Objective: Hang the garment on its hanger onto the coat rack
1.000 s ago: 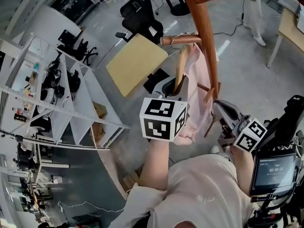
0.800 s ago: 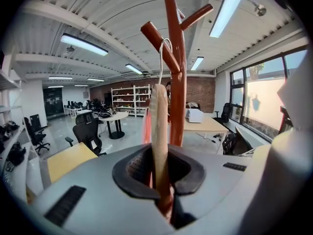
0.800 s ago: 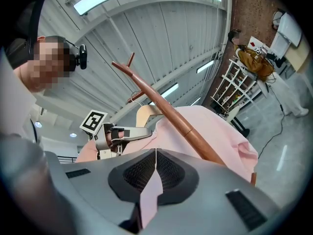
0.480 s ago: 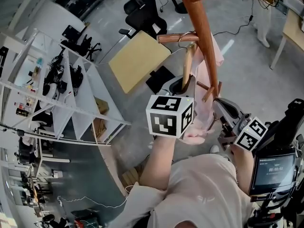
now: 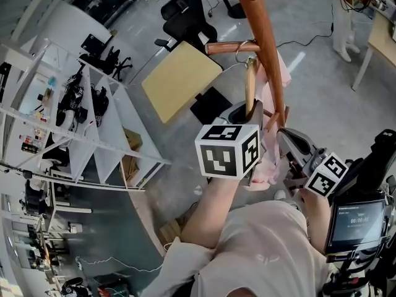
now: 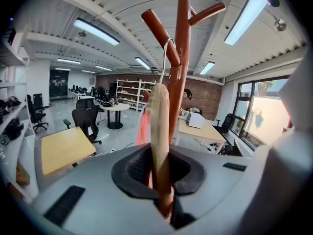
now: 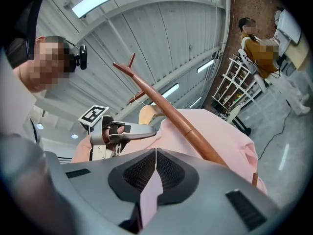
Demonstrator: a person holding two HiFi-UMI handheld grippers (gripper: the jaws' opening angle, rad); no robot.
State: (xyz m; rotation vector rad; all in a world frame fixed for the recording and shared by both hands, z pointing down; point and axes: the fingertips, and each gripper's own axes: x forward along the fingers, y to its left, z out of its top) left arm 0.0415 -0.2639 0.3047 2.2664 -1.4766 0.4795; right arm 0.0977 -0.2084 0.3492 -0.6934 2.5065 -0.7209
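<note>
Now my left gripper (image 6: pixel 164 177) clamps the wooden hanger (image 6: pixel 159 124) between its fingers, my right gripper (image 7: pixel 153 173) pinching the pink garment (image 7: pixel 234 141).

Head view high beside the coat rack (image 5: pixel 265 48), looking steeply down, left gripper view close below it, facing up its trunk, right gripper view close beneath, tilted upward, coat rack shared by all
</note>
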